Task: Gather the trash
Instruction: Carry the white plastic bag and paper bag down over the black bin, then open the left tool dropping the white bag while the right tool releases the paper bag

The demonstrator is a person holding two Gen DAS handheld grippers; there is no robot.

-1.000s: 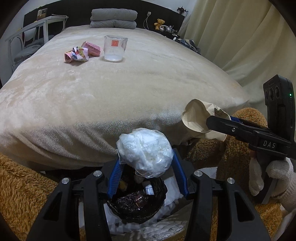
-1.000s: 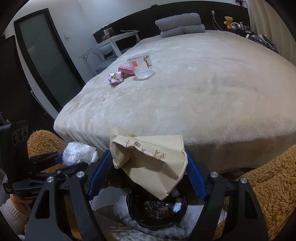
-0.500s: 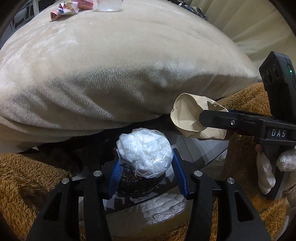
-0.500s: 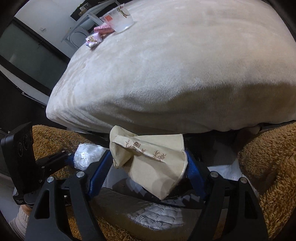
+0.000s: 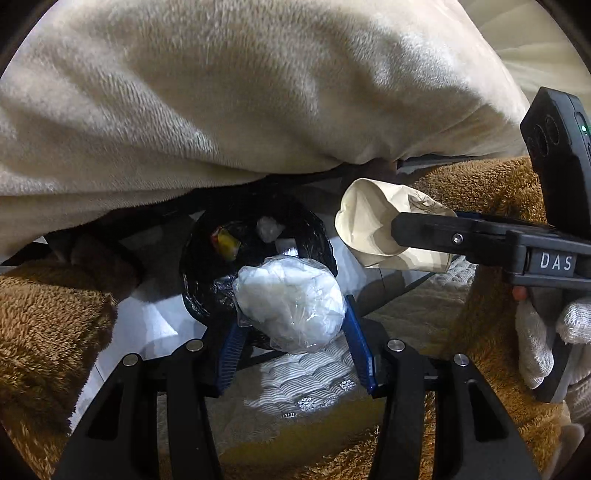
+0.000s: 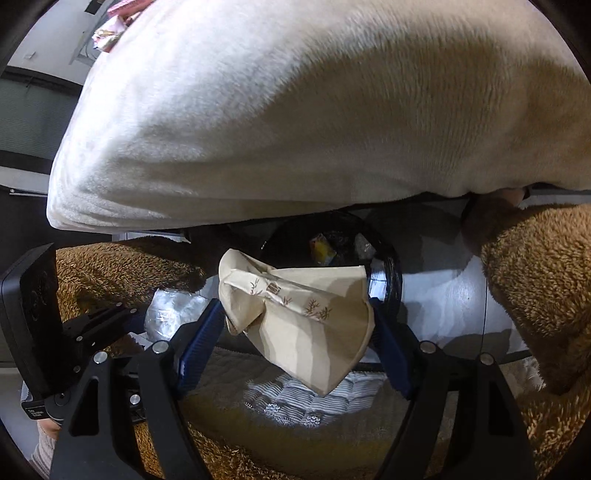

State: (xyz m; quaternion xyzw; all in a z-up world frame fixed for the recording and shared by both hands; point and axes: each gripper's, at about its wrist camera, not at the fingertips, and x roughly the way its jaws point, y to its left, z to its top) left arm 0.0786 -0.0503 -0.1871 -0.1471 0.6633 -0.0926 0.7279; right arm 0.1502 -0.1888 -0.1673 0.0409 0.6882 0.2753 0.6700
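Note:
My left gripper [image 5: 291, 321] is shut on a crumpled white plastic bag [image 5: 288, 302], held just above the near rim of a black-lined trash bin [image 5: 314, 236] on the floor by the bed. My right gripper [image 6: 295, 317] is shut on a beige paper bag [image 6: 295, 314] with a small leaf print, held at the bin's near rim [image 6: 388, 273]. The paper bag [image 5: 373, 229] and right gripper [image 5: 406, 236] also show at the right of the left wrist view. The bin holds a yellow wrapper [image 5: 225, 242] and a clear scrap [image 5: 269, 229].
The cream blanket of the bed [image 5: 221, 92] overhangs the bin from above. Brown fluffy rugs [image 5: 48, 325] lie left and right [image 6: 535, 288]. A white patterned mat [image 5: 306, 384] lies under the grippers. Pink wrappers [image 6: 110, 33] lie on the bed's far side.
Both grippers have tilted downward and moved in over the bin with their loads. The bin's inside has come into view; the bed top has slid out of view.

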